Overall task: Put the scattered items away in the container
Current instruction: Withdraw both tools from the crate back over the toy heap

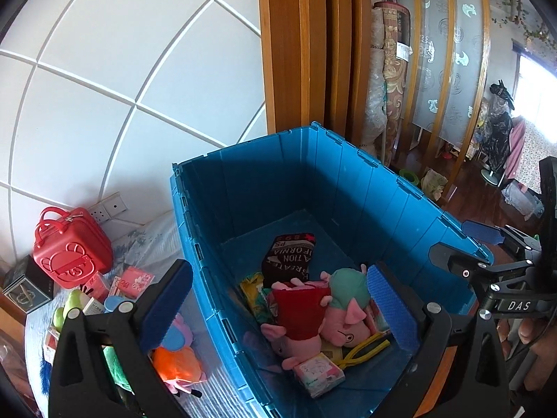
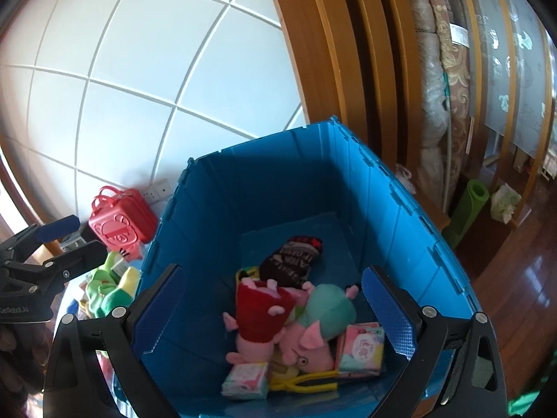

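Observation:
A blue plastic crate [image 1: 278,174] [image 2: 278,181] stands by the wall. In it lie two pink pig plush toys, one in red [image 1: 299,310] [image 2: 261,313], one in teal [image 1: 348,292] [image 2: 327,310], a dark printed sock [image 1: 289,254] [image 2: 296,261], tissue packs [image 1: 318,372] [image 2: 362,348] and yellow tongs [image 2: 306,381]. My left gripper [image 1: 278,303] is open and empty, straddling the crate's left wall. My right gripper [image 2: 275,317] is open and empty above the crate. Each shows in the other's view [image 1: 466,240] [image 2: 69,240].
Left of the crate lie a red mini suitcase [image 1: 73,247] [image 2: 120,217], a dark box [image 1: 28,289], pink packs [image 1: 134,278], green plush pieces [image 2: 111,289] and an orange-and-blue plush [image 1: 177,358]. Wooden door frames and rolled rugs [image 1: 390,80] stand behind.

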Demonstrator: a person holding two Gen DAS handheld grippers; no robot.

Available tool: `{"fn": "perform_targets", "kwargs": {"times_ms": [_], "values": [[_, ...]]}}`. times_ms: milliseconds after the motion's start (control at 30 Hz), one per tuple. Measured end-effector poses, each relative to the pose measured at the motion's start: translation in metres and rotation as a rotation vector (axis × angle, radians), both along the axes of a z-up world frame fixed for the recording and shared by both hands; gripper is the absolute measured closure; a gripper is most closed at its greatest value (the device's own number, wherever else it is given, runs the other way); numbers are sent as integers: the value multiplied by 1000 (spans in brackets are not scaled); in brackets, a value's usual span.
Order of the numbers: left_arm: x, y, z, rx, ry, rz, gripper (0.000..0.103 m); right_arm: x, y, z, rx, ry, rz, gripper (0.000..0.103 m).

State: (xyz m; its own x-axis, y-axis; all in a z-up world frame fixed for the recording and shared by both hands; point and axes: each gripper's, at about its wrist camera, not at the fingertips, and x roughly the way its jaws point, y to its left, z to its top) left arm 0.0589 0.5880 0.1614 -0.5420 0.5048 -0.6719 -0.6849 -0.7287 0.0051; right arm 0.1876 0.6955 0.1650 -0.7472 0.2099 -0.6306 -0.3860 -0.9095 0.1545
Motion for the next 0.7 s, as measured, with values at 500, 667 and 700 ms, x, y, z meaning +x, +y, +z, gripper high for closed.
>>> {"fn": "perform_targets", "kwargs": {"times_ms": [500,667,700], "values": [[6,-123,-19,23,-29,106,1,-19,-105,1,40,-9,132,0],[0,-184,-35,21,-56,150,1,-31,-158,-3,59,-26,173,0],[-1,-198,-38,22,-61,161,1,-34,-169,-4,60,-32,178,0]]}}
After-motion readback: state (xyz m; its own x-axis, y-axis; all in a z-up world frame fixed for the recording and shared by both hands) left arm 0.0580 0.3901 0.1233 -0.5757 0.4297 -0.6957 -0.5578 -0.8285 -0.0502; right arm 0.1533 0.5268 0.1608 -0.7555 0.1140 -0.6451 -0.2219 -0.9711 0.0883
